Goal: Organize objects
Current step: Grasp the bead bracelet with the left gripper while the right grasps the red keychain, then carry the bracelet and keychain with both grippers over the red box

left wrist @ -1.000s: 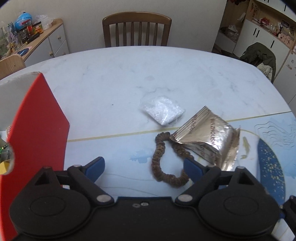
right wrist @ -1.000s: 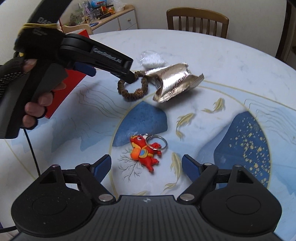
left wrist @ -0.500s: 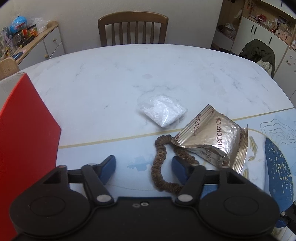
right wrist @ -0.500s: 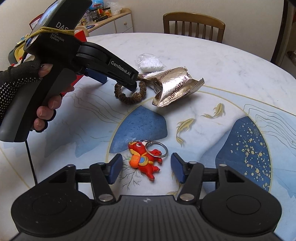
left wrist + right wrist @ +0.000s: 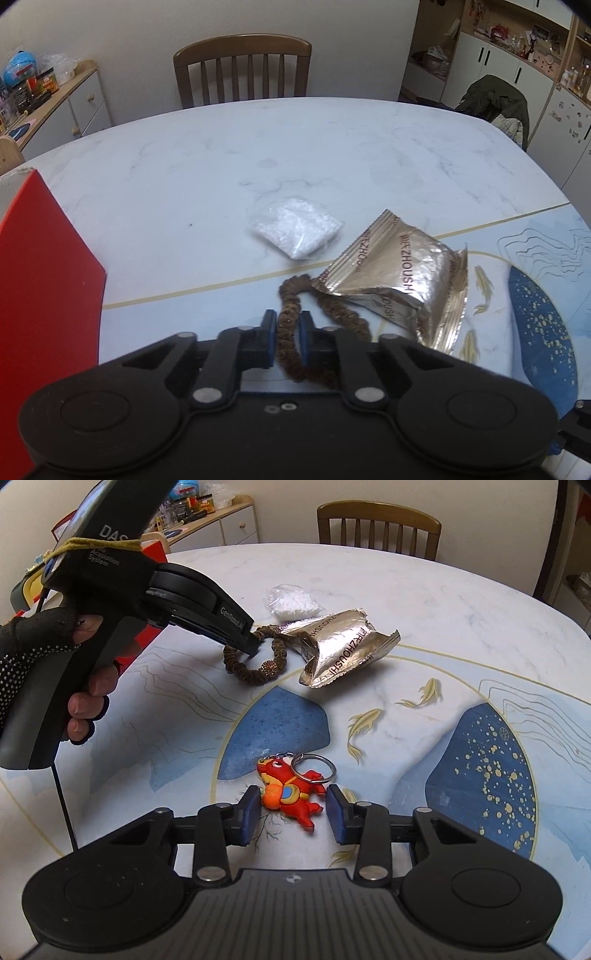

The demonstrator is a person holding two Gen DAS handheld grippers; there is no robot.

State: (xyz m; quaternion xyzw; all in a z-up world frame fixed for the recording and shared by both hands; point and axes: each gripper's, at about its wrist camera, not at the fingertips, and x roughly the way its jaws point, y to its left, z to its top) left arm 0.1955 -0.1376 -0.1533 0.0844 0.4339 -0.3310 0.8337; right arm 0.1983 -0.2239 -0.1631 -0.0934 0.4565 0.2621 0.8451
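Closed in since a moment ago: left gripper (image 5: 287, 334), wide apart then, now pinched tight on the brown knobbly hair tie (image 5: 290, 325). Same for the right gripper (image 5: 291, 814), blue pads (image 5: 335, 814) much nearer each other now, not yet squeezing.

Far left, tall red box (image 5: 44, 295) standing on the white marble table (image 5: 184, 166). Next, left gripper reaching out level and low, held by a hand in a black dotted glove (image 5: 33, 653). Hair tie lying on the table, its far end tucked under the shiny gold snack bag (image 5: 402, 280). Just behind, small clear bag of white bits (image 5: 295, 230).

Right gripper low, pointing forward, pads on either side of the red and orange dragon keychain (image 5: 291, 794); left pad just beside it, right pad a little apart. Keychain flat on the table's blue fish picture.
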